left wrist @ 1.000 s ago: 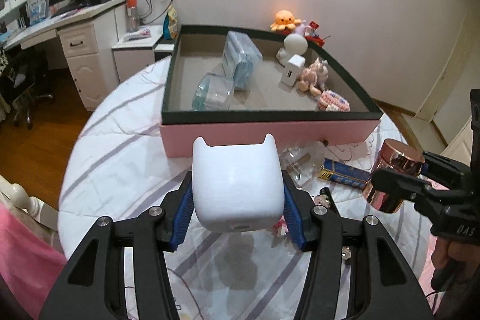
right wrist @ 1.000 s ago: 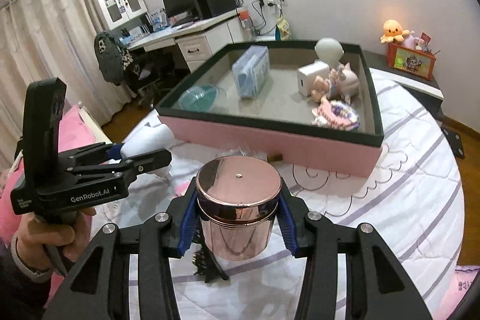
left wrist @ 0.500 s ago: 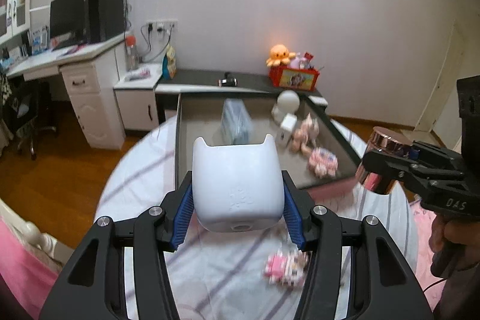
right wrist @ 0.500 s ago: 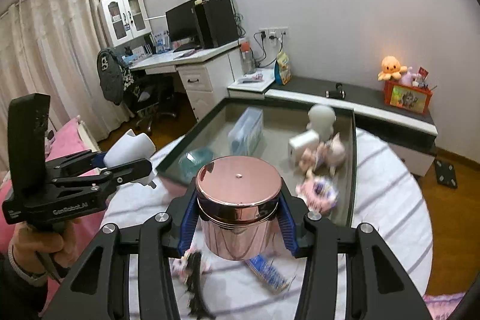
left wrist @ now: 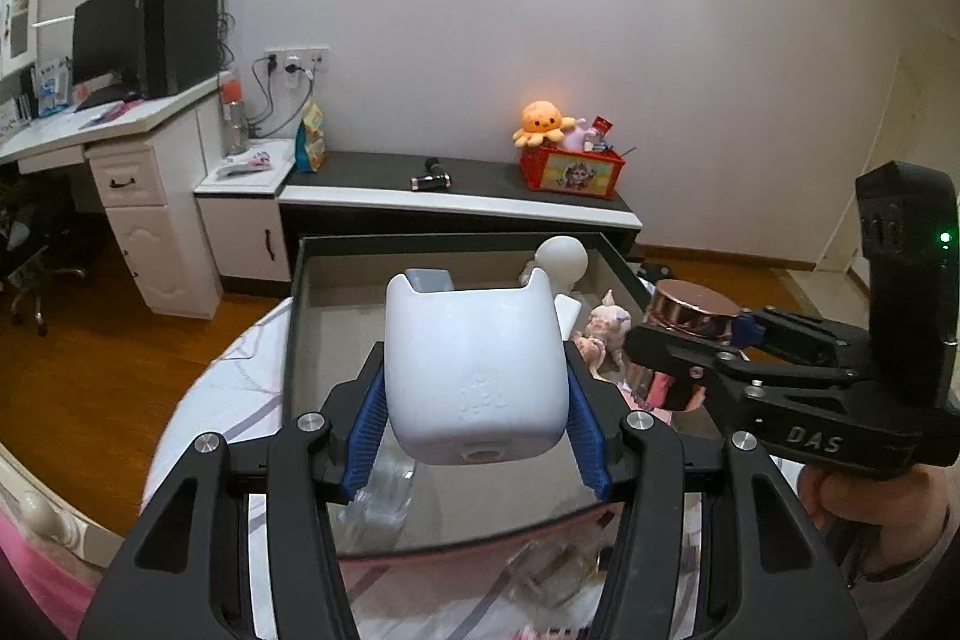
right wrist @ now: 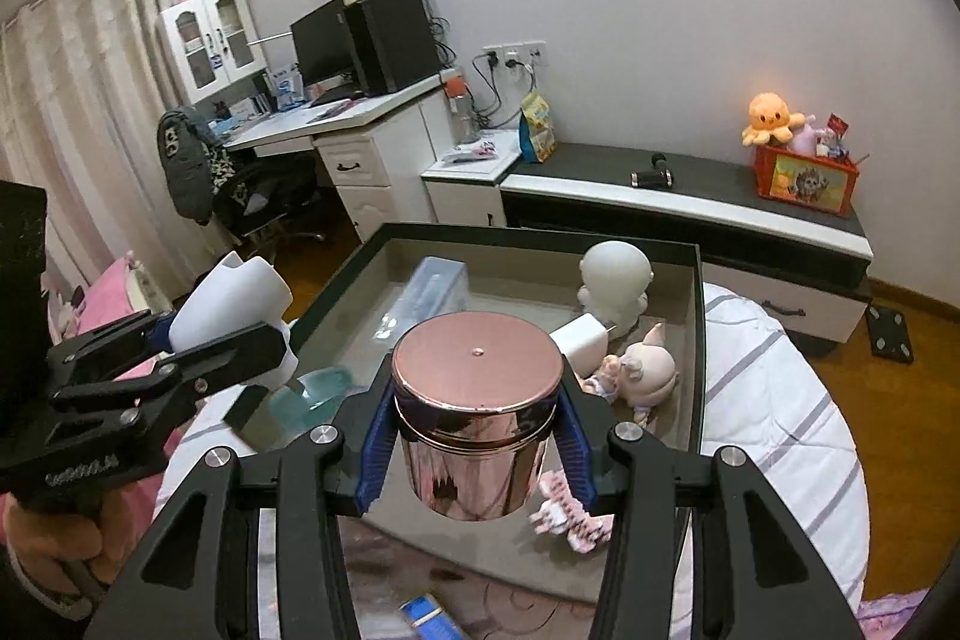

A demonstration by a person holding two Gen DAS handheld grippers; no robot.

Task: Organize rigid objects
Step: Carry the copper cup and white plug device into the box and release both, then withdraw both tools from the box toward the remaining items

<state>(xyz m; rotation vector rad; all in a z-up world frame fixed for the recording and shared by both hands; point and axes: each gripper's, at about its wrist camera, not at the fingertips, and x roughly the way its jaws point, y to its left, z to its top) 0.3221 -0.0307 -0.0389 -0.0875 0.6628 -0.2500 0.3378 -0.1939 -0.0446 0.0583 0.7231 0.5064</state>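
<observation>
My left gripper (left wrist: 474, 430) is shut on a white cat-eared box (left wrist: 474, 370) and holds it in the air over the near part of the dark-rimmed tray (left wrist: 420, 242). My right gripper (right wrist: 477, 442) is shut on a rose-gold lidded jar (right wrist: 477, 400) and holds it above the tray's (right wrist: 540, 235) near edge. The jar also shows in the left wrist view (left wrist: 684, 340), to the right of the white box. The white box shows in the right wrist view (right wrist: 234, 304) at the left.
In the tray lie a white round-headed figure (right wrist: 615, 280), a white charger (right wrist: 579, 340), a pink doll (right wrist: 648, 370), a clear blue-tinted box (right wrist: 432, 286), a teal dish (right wrist: 318, 388) and a pink brick toy (right wrist: 570, 514). A blue packet (right wrist: 429, 619) lies on the striped bedcover (right wrist: 780, 400).
Both grippers have risen and moved forward with their loads, from over the bedcover in front of the tray to over the tray's near part. Neither grip changed.
</observation>
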